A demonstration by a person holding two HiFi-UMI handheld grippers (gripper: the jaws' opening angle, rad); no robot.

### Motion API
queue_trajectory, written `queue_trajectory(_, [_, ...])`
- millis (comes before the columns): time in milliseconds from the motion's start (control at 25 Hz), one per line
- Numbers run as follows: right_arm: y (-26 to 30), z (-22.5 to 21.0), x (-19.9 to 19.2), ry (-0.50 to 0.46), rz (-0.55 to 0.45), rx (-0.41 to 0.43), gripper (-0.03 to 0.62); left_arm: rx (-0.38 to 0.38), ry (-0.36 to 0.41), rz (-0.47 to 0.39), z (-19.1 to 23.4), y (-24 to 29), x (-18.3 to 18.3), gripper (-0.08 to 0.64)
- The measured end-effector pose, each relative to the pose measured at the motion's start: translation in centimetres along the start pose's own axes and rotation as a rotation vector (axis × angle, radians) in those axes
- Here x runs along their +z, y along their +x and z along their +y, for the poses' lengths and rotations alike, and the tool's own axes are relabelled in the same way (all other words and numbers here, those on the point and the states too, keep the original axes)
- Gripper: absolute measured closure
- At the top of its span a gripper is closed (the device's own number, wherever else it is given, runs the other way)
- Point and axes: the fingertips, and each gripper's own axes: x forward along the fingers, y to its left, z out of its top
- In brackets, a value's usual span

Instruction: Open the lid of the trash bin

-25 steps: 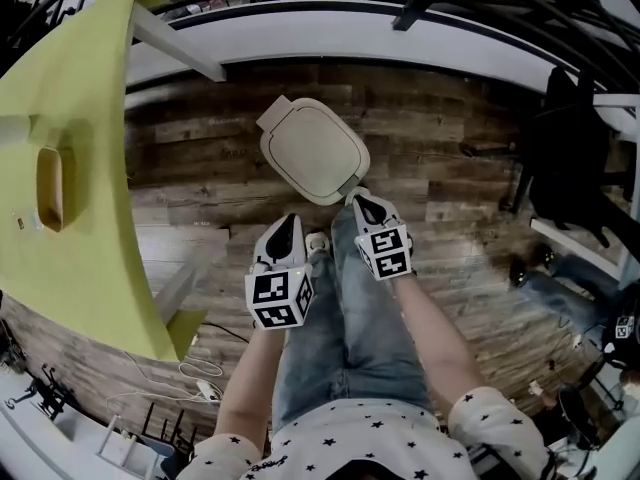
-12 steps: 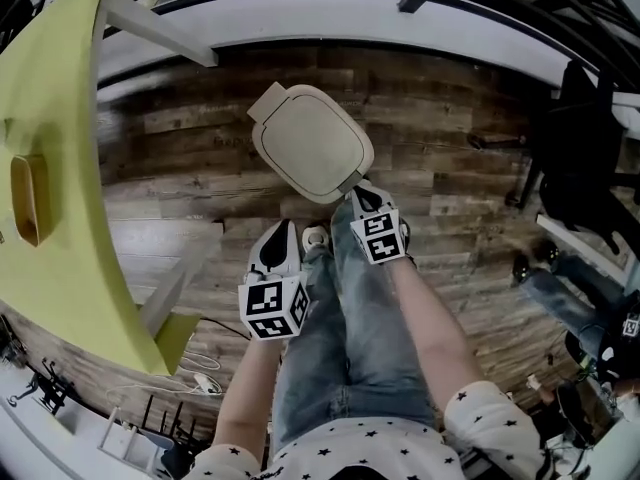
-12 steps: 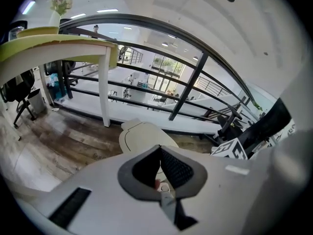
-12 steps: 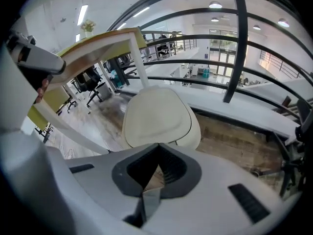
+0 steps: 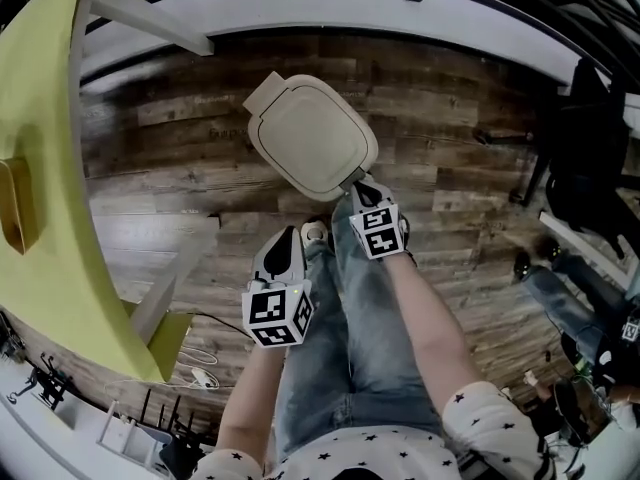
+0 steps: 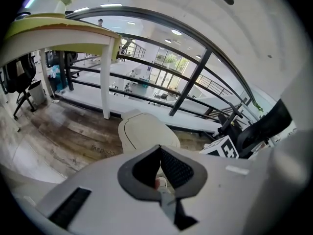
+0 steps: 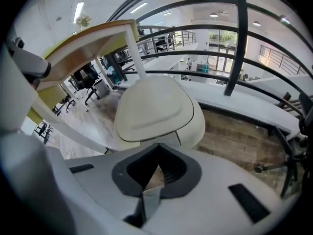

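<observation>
The right tool (image 7: 157,145) has its jaws drawn together with nothing between them, and its tip sits at the near edge of the cream, rounded-square plastic trash bin (image 5: 312,136), by a small tab on the rim; whether it touches cannot be told. The bin's smooth cream lid (image 7: 155,109) lies flat and shut on the body. The left tool (image 6: 159,147) is likewise closed and empty, held lower and further back over the person's blue jeans (image 5: 345,328), just beside a pale shoe (image 5: 315,234) and apart from the bin. Each tool carries a cube printed with black-and-white square markers. The bin stands on a dark wood-plank floor (image 5: 470,118), with bare planks open on its right and far sides as far as a white ledge under a black metal railing (image 7: 239,38). On its left, the edge of a yellow-green surface (image 5: 50,148) and one white slanted leg (image 5: 165,293) stand near. A black office chair (image 5: 585,158) is well apart at the right. Faint lettering on the planks beside the bin is too blurred to read.
</observation>
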Motion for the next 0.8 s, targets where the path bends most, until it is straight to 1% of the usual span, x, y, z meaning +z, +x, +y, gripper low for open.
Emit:
queue_trajectory(120, [0.1,-0.1,-0.3,0.011,0.006,-0.001,0.598,-0.005,0.003,0.004,-0.2,0.0,-0.3,0.549])
queue_trajectory(400, [0.2,0.0,-0.4,-0.022,0.011,-0.009,0.597,-0.001,0.006,0.005,0.0,-0.2,-0.5,0.549])
queue_trajectory(600, [0.3,0.1,-0.2,-0.014,0.010,-0.018,0.597,-0.003,0.013,0.007,0.3,-0.6,-0.6,0.549])
queue_trajectory(800, [0.0,0.2,0.0,0.016,0.029,-0.016,0.598,-0.015,0.034,0.000,-0.1,-1.4,-0.4,0.549])
